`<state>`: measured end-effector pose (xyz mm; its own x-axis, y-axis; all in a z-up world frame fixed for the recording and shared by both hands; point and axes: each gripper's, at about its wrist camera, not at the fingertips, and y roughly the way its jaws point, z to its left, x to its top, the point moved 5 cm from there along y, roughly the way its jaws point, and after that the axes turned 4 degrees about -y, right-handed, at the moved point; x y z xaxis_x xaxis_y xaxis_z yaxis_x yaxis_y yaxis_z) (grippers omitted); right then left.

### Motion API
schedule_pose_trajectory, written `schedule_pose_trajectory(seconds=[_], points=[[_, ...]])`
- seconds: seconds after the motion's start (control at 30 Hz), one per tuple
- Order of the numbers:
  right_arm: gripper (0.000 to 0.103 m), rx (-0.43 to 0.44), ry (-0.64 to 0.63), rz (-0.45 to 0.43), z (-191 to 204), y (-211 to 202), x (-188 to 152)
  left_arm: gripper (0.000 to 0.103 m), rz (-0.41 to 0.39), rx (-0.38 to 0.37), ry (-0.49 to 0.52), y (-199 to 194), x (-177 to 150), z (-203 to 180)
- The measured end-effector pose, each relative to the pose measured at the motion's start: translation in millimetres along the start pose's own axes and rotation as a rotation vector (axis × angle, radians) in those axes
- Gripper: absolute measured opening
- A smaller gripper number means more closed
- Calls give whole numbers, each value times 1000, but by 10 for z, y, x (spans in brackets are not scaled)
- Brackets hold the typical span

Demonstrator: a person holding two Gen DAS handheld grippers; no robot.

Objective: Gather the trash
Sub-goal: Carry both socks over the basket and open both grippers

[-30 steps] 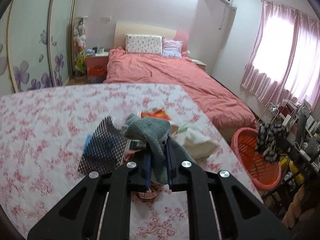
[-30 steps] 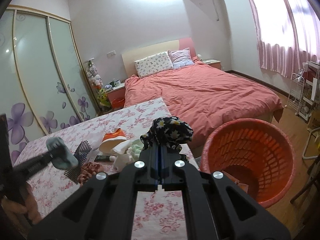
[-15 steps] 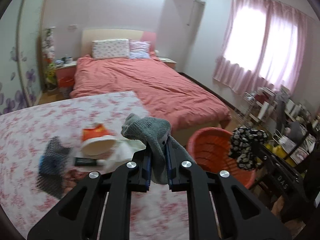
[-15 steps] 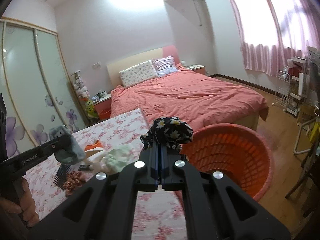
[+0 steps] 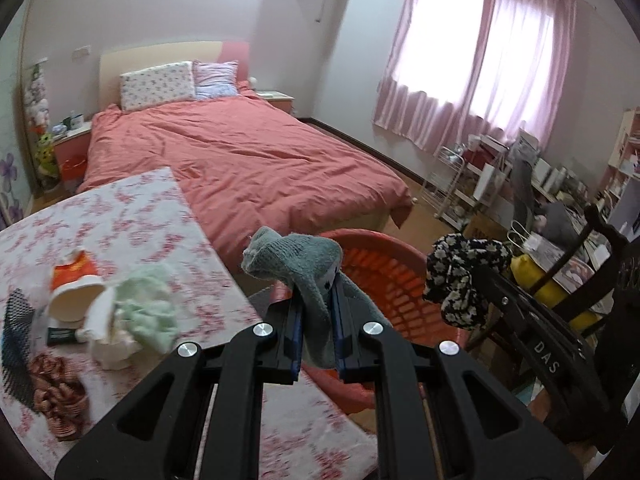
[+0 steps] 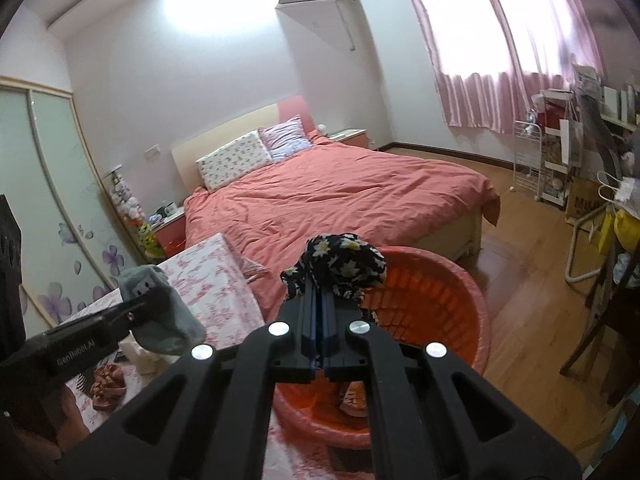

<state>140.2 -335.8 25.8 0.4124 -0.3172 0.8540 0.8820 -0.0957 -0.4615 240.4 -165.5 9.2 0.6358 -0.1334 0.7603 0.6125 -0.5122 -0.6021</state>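
My left gripper point(image 5: 317, 312) is shut on a grey sock point(image 5: 298, 258) and holds it at the near rim of the orange basket point(image 5: 384, 276). My right gripper point(image 6: 320, 312) is shut on a black floral cloth point(image 6: 340, 264) and holds it above the orange basket point(image 6: 440, 300). Each gripper shows in the other's view: the floral cloth point(image 5: 464, 268) to the right, the grey sock point(image 6: 160, 308) to the left. Something orange lies in the basket bottom point(image 6: 354, 398).
The floral-cloth table point(image 5: 132, 216) carries a paper cup point(image 5: 76, 300), a pale green cloth point(image 5: 148, 312), a black mesh piece point(image 5: 16, 340) and a brown ribbon bundle point(image 5: 60, 384). A red bed point(image 5: 240, 160) lies behind. A cluttered rack and chair point(image 6: 560, 168) stand to the right.
Both grippers have swung right, away from the table and toward the basket, each still holding its cloth. The left one with the sock has come up to the basket rim.
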Motion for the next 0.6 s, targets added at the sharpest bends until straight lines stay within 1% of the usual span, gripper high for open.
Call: schedule_pose_trajectory(seconds=[0.27,0.47,0.5,0.53,0.6], points=[[3,-25,30,-3,-261,110,7,12,50,-40,21,291,-45,-277],[4,-28,52,10,-388,251,-5,12,92,-52,29,491,-102,-400],[4,-27,54,12,-400,271,-7,12,99,-51,31,522,-118,-407],[7,-21,58,17,-418,311,-15,12,106,-48,32,545,-134,-414],[11,-14,66,25,-428,352,-14,15,123,-35,34,613,-178,-408]])
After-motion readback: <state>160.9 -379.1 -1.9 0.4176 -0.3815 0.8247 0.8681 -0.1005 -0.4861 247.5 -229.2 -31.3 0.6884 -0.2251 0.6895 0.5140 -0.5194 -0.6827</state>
